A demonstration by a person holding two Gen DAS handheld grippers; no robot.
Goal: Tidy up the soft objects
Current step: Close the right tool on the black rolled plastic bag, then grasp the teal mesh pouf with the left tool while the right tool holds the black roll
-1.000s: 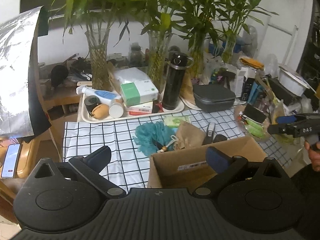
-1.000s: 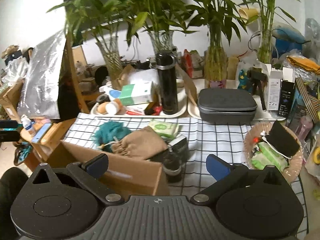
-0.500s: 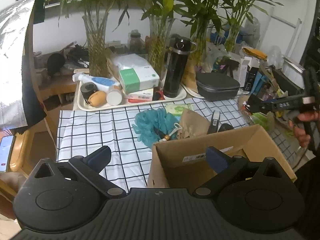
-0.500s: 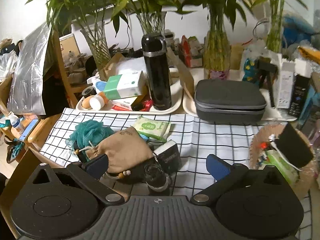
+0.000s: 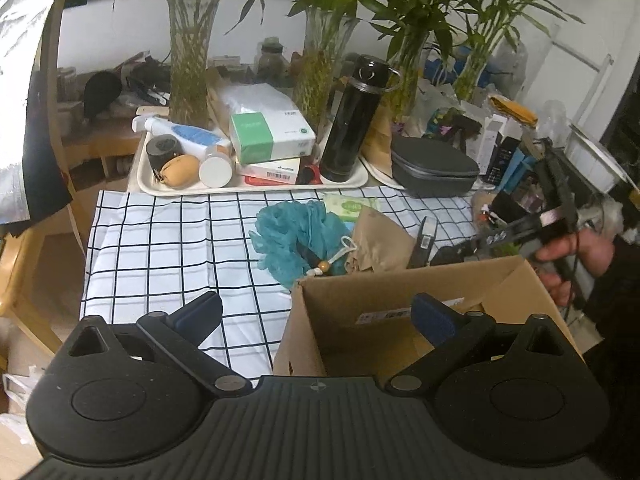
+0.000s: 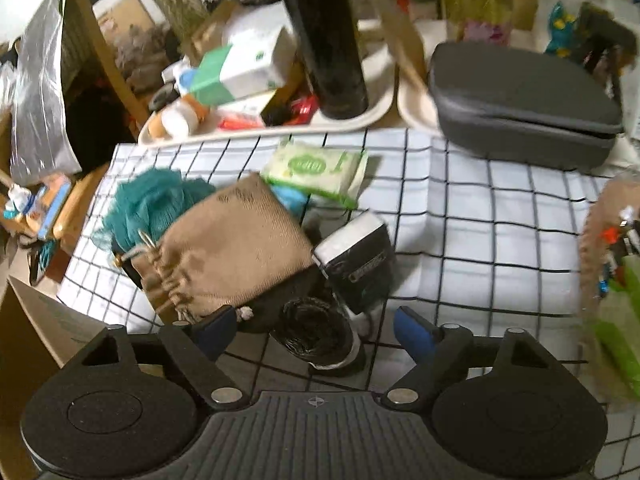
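Down toward the tan drawstring pouch (image 6: 232, 248) the right gripper (image 6: 310, 326) has dropped, its jaws closing with only a black roll (image 6: 316, 332) between them, pads touching nothing. Pouch and teal bath pouf (image 6: 152, 204) lie touching on the checked cloth (image 6: 480, 240), beside the cardboard box (image 5: 400, 292). A pick looks imminent. Above the box, the left gripper (image 5: 316, 316) hangs spread apart, empty

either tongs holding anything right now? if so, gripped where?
Nothing held. Left tongs open above the cardboard box; right tongs closing around a black roll, pads not touching.
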